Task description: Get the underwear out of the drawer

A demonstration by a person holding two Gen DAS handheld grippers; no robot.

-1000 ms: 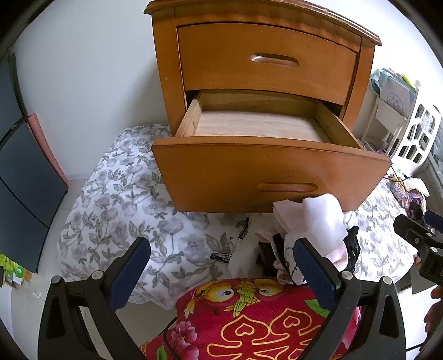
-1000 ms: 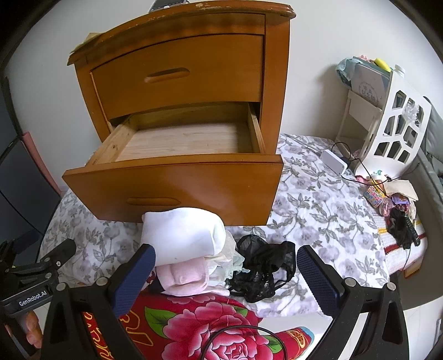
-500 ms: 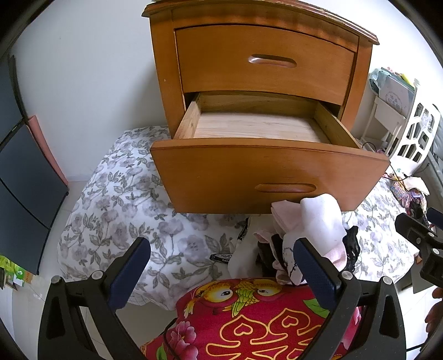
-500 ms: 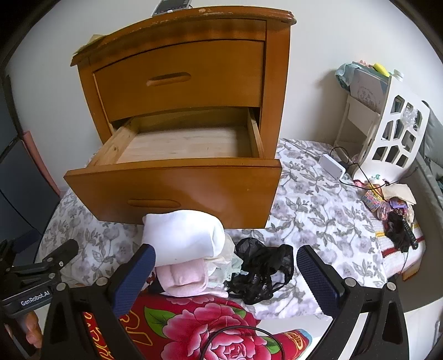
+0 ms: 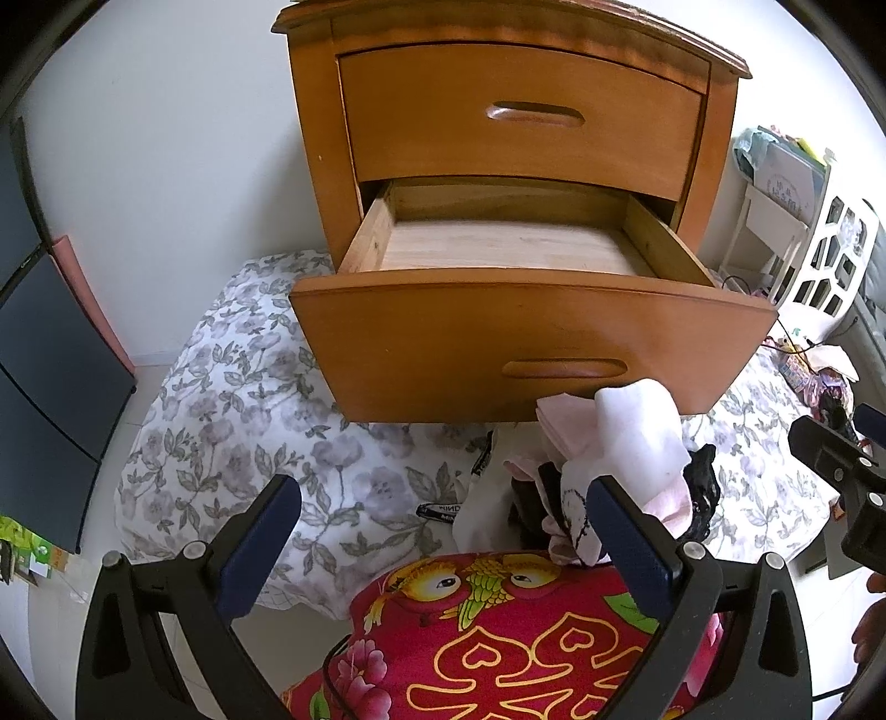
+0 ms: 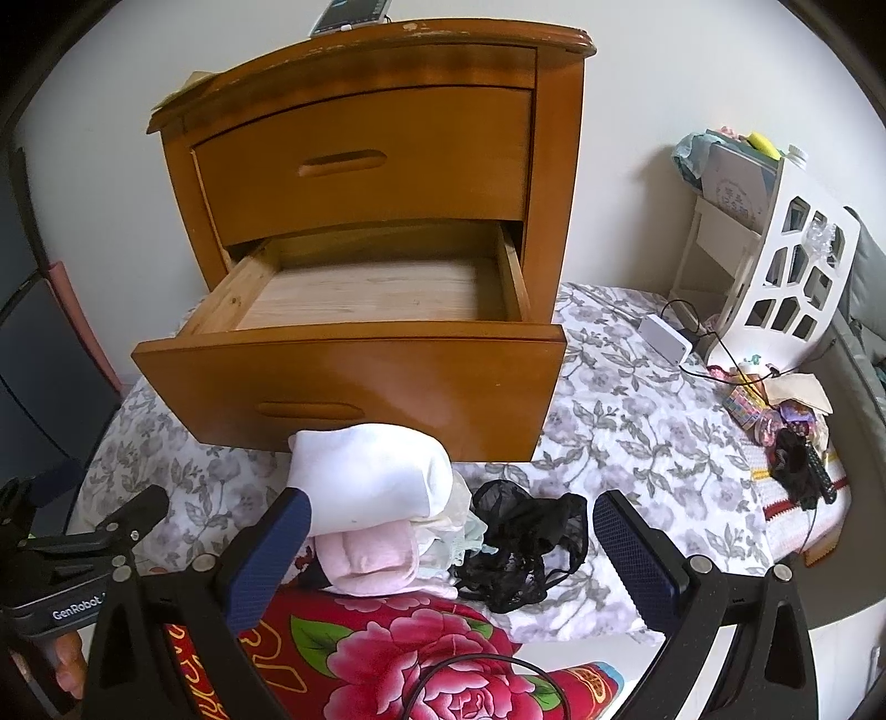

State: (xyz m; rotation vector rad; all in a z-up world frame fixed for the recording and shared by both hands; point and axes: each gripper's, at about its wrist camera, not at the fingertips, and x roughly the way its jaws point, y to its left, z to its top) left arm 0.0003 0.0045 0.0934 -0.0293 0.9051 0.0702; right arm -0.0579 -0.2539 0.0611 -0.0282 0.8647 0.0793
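Wooden nightstand [image 6: 387,183] sits on a floral sheet [image 6: 626,421], top drawer shut, lower drawer [image 6: 354,387] pulled out w/ bare wood bottom showing, nothing inside. Phone [image 6: 350,10] lies on top of the nightstand.

Underwear pile [image 6: 387,515] is out of the drawer, on the sheet just in front of the drawer face. White folded piece [image 6: 371,476] on top, pink folded piece [image 6: 371,559] under it, pale green/cream bits beside, black lace piece [image 6: 520,543] to the right of the stack, touching it. In left wrist view same pile [image 5: 620,471] shows a dark piece w/ a printed waistband [image 5: 443,509] at its left edge, prob more underwear but too crumpled to tell.

Left gripper [image 5: 443,531]: jaws wide apart, holding nothing, hovering over the sheet left of the pile; its right finger overlaps the pile in view, can't tell if touching.
Right gripper [image 6: 448,548]: jaws wide apart, empty, pile sits between the fingers in view; left pad is right up against the white piece, contact unclear.

Red floral blanket [image 6: 421,653] lies at near edge below both grippers. White lattice rack [image 6: 786,266] stands at far right w/ a white box [image 6: 664,338] and cable next to it, small clutter [image 6: 786,421] on the sheet nearby. Person's fingers visible at frame edges behind each tool.
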